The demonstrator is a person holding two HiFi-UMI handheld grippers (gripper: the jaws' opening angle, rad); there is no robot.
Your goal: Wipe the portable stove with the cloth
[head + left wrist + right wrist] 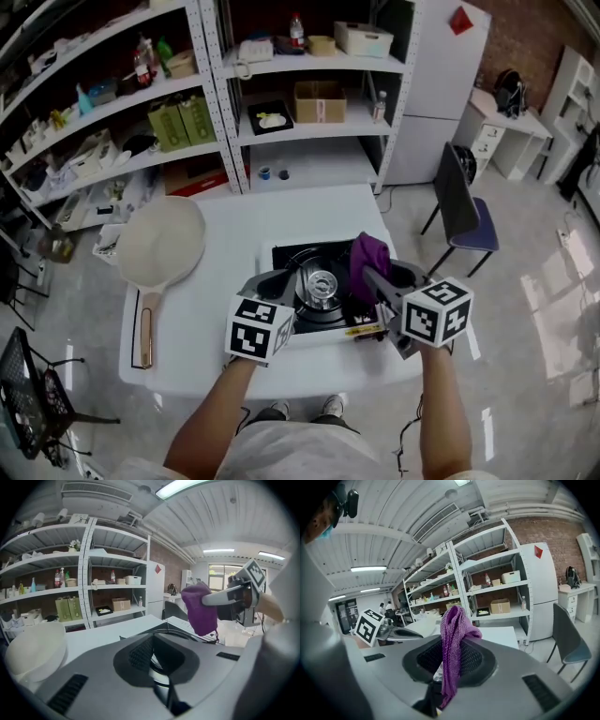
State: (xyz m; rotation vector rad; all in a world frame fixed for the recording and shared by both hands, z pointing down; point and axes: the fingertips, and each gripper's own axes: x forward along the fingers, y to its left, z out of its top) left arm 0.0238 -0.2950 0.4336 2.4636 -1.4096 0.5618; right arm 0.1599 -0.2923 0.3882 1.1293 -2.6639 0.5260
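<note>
A: While the right gripper [370, 275] pinches the purple cloth [367, 253], where does it hang?
B: Over the stove's [314, 317] right half, on the table [225, 281]. Left gripper [281, 279] at the stove's left edge, jaws pressed together, empty.
A: Containers?
B: Pale pan [159, 246] left of stove, apart. Contents unclear.

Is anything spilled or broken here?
No, nothing looks spilled or broken. The purple cloth hangs bunched from the right hand-held gripper over the stove, and the white pan lies beside it on the table.
</note>
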